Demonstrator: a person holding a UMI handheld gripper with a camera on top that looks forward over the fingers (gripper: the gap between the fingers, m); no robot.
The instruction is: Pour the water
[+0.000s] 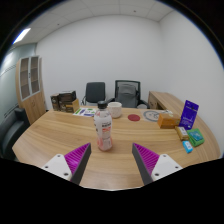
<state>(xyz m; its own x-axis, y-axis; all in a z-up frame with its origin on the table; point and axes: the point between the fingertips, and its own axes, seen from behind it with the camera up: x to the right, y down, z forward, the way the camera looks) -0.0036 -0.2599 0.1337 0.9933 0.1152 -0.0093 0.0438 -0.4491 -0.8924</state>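
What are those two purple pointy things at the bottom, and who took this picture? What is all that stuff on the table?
Those purple shapes are the pads on the two fingers of a gripper, a grabbing tool that a person holds in one hand. A camera rides on it and looks forward, so it took this picture. The fingers are open and hold nothing. Just ahead of them, a clear plastic bottle stands upright on a wooden table. Farther away sit a white bowl, a purple box and some small packets. Two office chairs wait behind the table.
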